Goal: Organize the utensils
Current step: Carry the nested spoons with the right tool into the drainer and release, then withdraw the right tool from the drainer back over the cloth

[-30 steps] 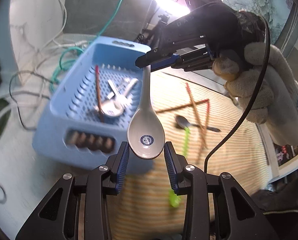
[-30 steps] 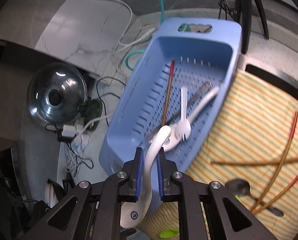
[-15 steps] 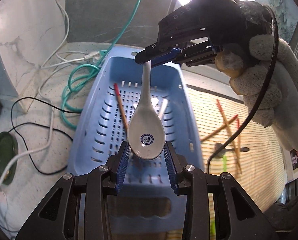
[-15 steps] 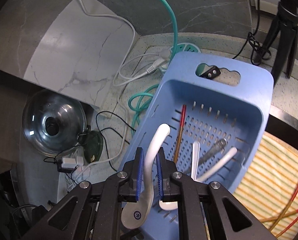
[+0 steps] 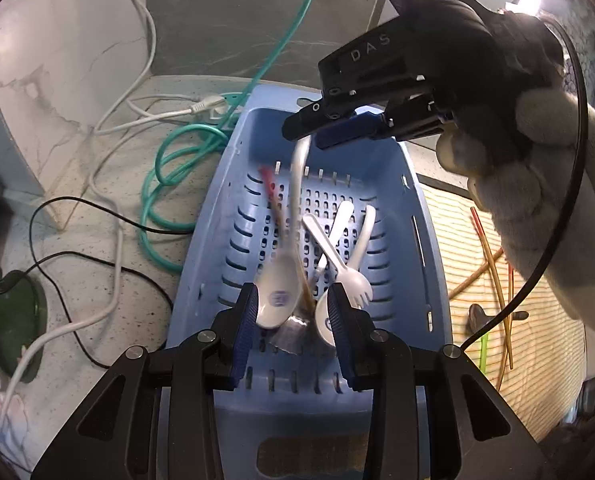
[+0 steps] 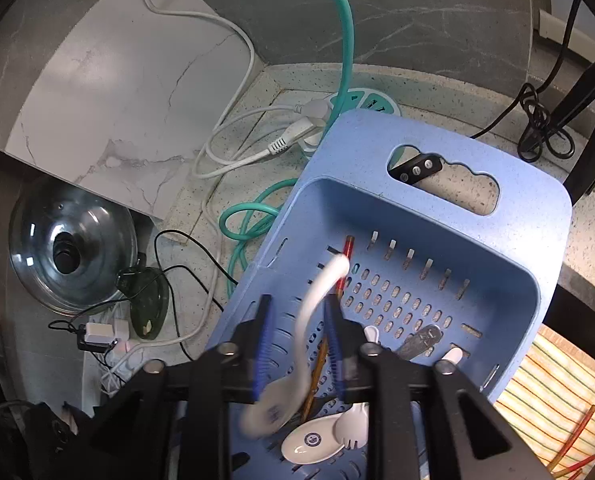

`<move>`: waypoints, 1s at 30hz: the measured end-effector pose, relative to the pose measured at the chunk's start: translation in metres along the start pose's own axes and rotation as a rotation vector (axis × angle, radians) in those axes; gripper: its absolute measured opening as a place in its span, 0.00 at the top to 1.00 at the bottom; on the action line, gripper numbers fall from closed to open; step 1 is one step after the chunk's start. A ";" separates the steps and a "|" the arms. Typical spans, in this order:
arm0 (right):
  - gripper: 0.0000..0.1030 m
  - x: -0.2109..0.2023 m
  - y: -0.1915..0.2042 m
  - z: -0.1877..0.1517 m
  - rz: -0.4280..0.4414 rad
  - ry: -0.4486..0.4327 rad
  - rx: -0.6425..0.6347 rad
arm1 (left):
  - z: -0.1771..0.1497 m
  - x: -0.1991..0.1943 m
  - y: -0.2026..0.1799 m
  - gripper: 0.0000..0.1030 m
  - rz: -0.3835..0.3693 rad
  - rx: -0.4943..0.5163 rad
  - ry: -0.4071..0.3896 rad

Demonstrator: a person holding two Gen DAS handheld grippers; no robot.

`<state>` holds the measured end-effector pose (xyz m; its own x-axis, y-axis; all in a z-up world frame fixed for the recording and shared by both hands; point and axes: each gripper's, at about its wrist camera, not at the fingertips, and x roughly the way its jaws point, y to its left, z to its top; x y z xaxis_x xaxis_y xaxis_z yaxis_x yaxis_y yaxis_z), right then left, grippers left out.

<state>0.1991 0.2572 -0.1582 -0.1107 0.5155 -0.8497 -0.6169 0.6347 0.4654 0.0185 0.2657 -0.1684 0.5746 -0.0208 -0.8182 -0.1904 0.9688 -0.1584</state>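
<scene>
The right gripper (image 6: pixel 297 340), jaws spread, frames the blurred white ceramic spoon (image 6: pixel 293 364), bowl-down at lower centre over the blue basket (image 6: pixel 537 280); the left gripper (image 5: pixel 293 320) is open, empty.

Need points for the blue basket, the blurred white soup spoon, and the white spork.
blue basket (image 6: pixel 537 240), right wrist view, on the far rim beside the handle slot.
white soup spoon (image 5: pixel 278 298), left wrist view, on the bowl with the blue emblem.
white spork (image 5: pixel 356 280), left wrist view, on the head below the tines.
</scene>
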 end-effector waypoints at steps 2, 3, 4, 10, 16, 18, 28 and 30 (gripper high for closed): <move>0.71 -0.002 0.003 -0.001 -0.014 -0.007 -0.025 | 0.000 -0.003 -0.001 0.67 0.005 0.005 -0.006; 0.71 -0.004 0.003 -0.002 -0.017 -0.010 -0.033 | 0.000 -0.005 -0.003 0.67 0.005 0.005 -0.009; 0.71 -0.006 0.004 -0.003 -0.016 -0.012 -0.035 | -0.001 -0.006 -0.003 0.67 0.004 0.006 -0.011; 0.71 -0.024 0.002 -0.015 -0.007 -0.026 -0.052 | -0.005 -0.017 -0.013 0.67 0.009 0.016 -0.020; 0.71 -0.065 -0.005 -0.033 0.017 -0.066 -0.058 | -0.007 -0.040 -0.027 0.67 0.014 0.041 -0.056; 0.71 -0.082 -0.008 -0.040 0.020 -0.087 -0.060 | -0.008 -0.047 -0.032 0.67 0.016 0.052 -0.068; 0.71 -0.165 -0.041 -0.087 0.053 -0.218 -0.040 | -0.011 -0.088 -0.065 0.67 -0.005 0.107 -0.130; 0.71 -0.178 -0.051 -0.098 0.048 -0.227 -0.031 | -0.013 -0.093 -0.076 0.67 -0.019 0.130 -0.137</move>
<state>0.1737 0.0768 -0.0547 0.0354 0.6635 -0.7473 -0.6392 0.5898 0.4934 -0.0309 0.1907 -0.0871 0.6815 -0.0138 -0.7317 -0.0797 0.9925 -0.0929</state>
